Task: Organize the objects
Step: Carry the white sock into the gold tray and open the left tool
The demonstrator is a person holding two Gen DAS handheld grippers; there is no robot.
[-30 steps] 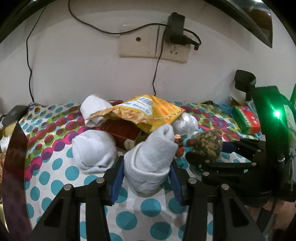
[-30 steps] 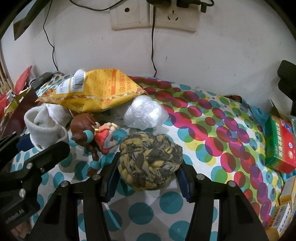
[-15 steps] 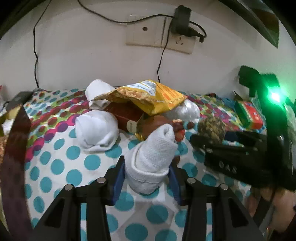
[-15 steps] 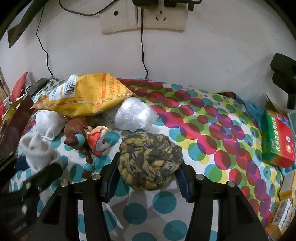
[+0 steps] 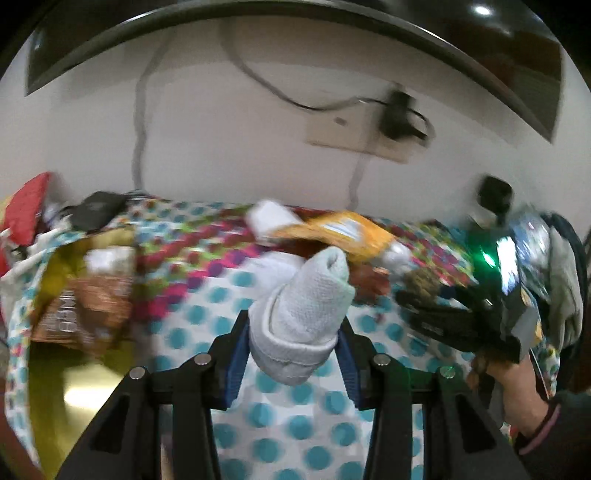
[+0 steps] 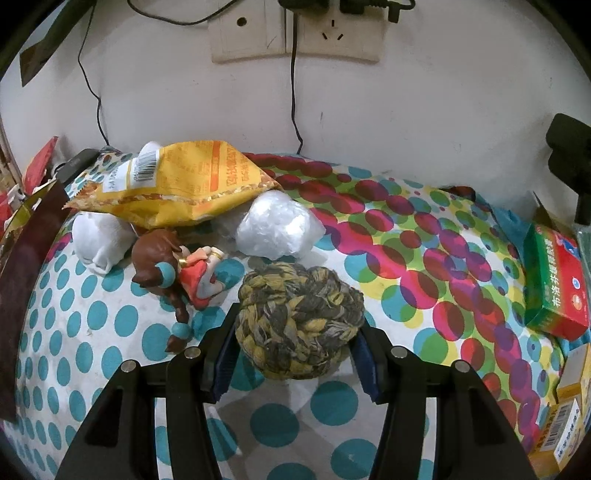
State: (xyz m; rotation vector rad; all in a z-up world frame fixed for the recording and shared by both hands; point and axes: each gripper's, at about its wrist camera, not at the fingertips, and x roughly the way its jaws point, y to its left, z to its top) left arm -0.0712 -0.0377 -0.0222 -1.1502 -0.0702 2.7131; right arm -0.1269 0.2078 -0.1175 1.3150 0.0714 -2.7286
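My left gripper (image 5: 291,354) is shut on a rolled white sock (image 5: 306,314) and holds it above the dotted cloth (image 5: 303,424); the view is blurred by motion. My right gripper (image 6: 295,354) is shut on a braided yellow-and-grey rope ball (image 6: 299,325), also visible in the left wrist view (image 5: 421,284). In the right wrist view a brown-and-red toy figure (image 6: 177,273), another rolled white sock (image 6: 98,240), a yellow snack bag (image 6: 177,184) and a white plastic bundle (image 6: 277,229) lie beyond it.
A green-and-red medicine box (image 6: 554,280) and more boxes (image 6: 561,417) sit at the right edge. A basket or bag with brown packaging (image 5: 81,314) stands at the left. Wall sockets with cables (image 6: 295,33) are behind. A dark bag (image 6: 22,295) borders the left.
My left gripper has lifted the sock and swung left toward the basket side. My right gripper has stayed nearly still with the rope ball.
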